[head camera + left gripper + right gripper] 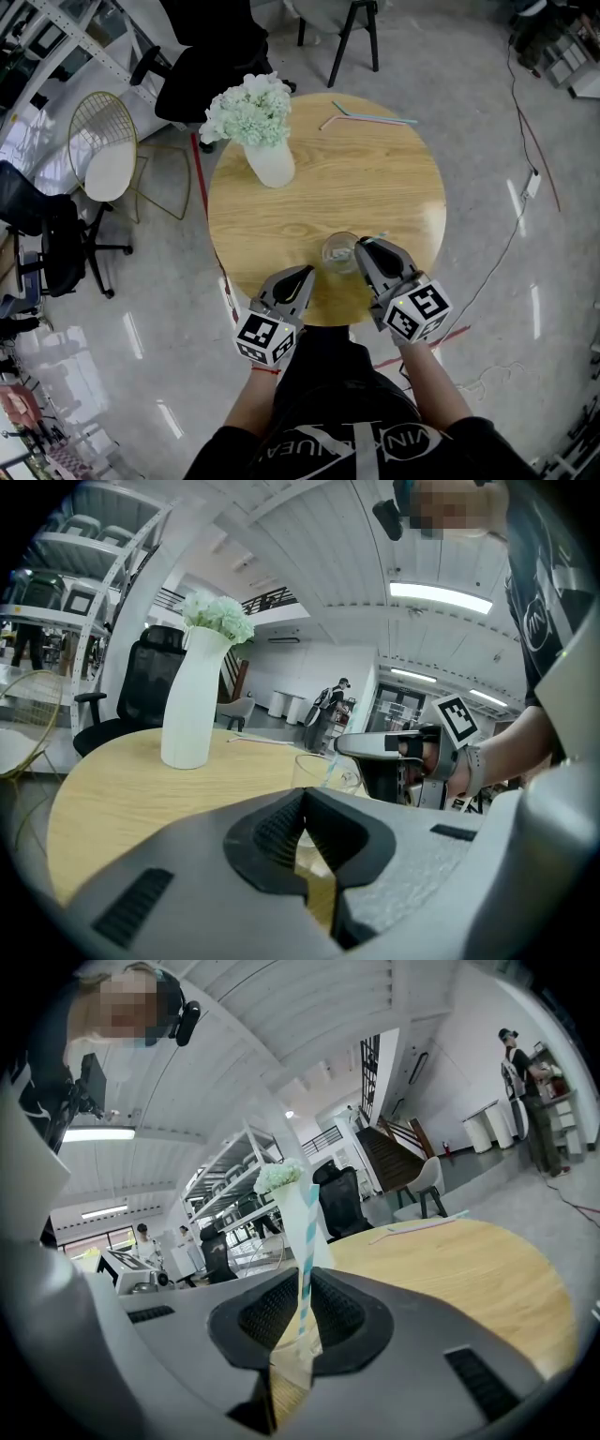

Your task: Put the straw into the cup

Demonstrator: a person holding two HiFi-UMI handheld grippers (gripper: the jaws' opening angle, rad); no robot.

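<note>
Straw (304,1269), teal-and-white striped, stood near upright, clamped between the pads of the right gripper (302,1283). Clear cup (339,251) sat on the round wooden table (375,178), just left of that gripper's tips and just ahead and right of the left gripper (305,274). Whether the straw's lower end was inside the cup could not be told. Left gripper's jaws were together at the tips, nothing between them. White vase of pale flowers (272,161) stood farther ahead of the left gripper; two loose straws (370,116) lay well beyond both.
</note>
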